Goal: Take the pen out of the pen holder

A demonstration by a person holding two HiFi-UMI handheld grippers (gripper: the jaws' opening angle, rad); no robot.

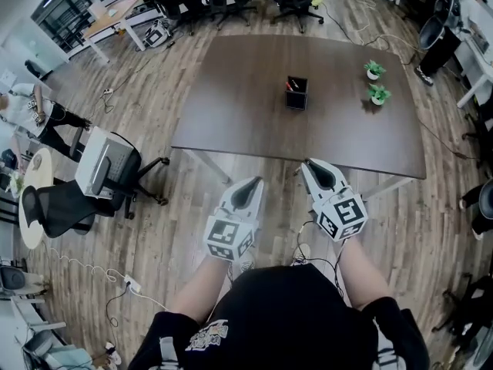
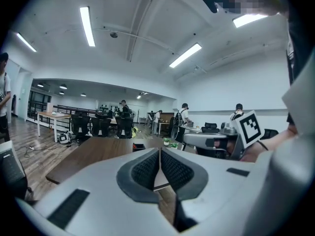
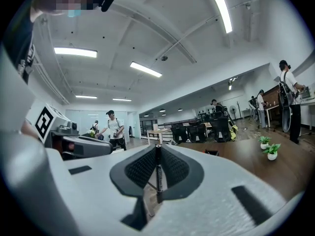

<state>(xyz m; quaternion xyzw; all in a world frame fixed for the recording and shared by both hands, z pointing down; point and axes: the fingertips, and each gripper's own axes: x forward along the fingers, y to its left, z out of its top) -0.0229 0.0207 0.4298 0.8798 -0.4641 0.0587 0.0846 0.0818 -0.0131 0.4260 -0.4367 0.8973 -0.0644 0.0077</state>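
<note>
A black square pen holder [image 1: 296, 92] stands on the dark wooden table [image 1: 231, 91], with a red pen and other pens showing inside. It also shows far off as the pen holder [image 2: 139, 145] in the left gripper view and as the pen holder [image 3: 211, 152] in the right gripper view. Both grippers hover over the floor in front of the table's near edge, well short of the holder. My left gripper [image 1: 248, 183] is shut with nothing in it, its pads [image 2: 147, 168] pressed together. My right gripper [image 1: 312, 164] is shut on a thin dark pen [image 3: 157, 178] that stands upright between its pads.
Two small potted plants [image 1: 373, 69] [image 1: 378, 94] stand on the table right of the holder. An office chair [image 1: 108, 168] and a second one [image 1: 58, 206] stand on the floor at the left. Cables lie on the wooden floor. People stand at desks far off.
</note>
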